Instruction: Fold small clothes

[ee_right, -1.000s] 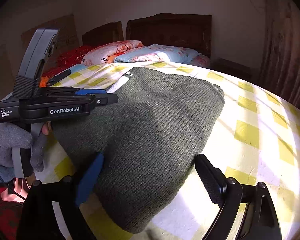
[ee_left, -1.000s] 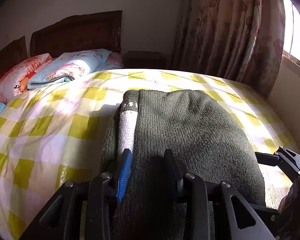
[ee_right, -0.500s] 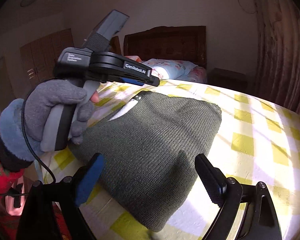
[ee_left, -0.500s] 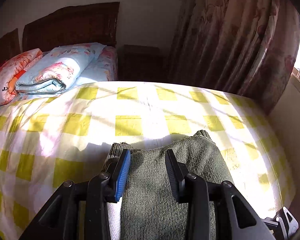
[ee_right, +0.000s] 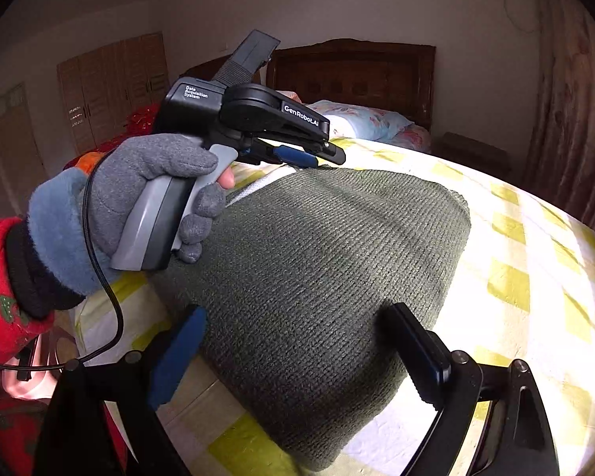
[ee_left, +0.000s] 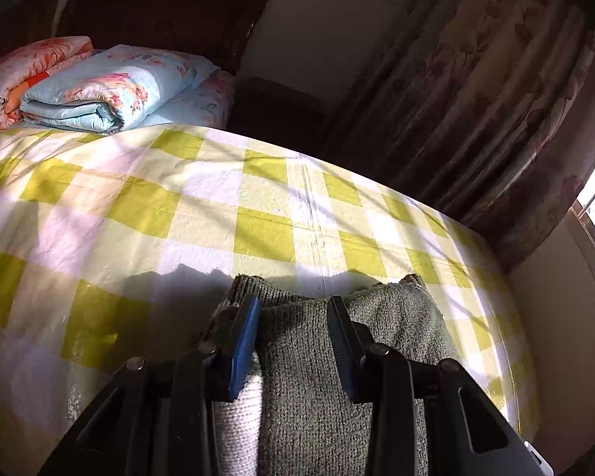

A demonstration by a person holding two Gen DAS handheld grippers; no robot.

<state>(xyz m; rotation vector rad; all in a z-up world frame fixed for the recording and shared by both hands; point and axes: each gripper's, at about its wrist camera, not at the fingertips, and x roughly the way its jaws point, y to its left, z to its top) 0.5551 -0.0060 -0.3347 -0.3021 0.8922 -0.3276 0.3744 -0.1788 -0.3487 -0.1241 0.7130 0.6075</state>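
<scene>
**One knit garment, two grippers**

The right gripper [ee_right: 293, 341] hangs with jaws spread wide over the one grey-green knit garment [ee_right: 329, 261], gripping nothing. It lies on the checked bedspread [ee_right: 535, 269]. The left gripper [ee_left: 293, 325] – gloved hand [ee_right: 139, 198] – looks parted over the far edge; grasp unclear. Beyond, two folded quilts [ee_left: 107, 91].

Harsh window sunlight glares on the bedspread [ee_left: 258, 214]; dim room, fisheye-warped edges.

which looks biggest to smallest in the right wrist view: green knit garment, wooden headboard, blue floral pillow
1. green knit garment, though it is nearest the camera
2. wooden headboard
3. blue floral pillow
</scene>
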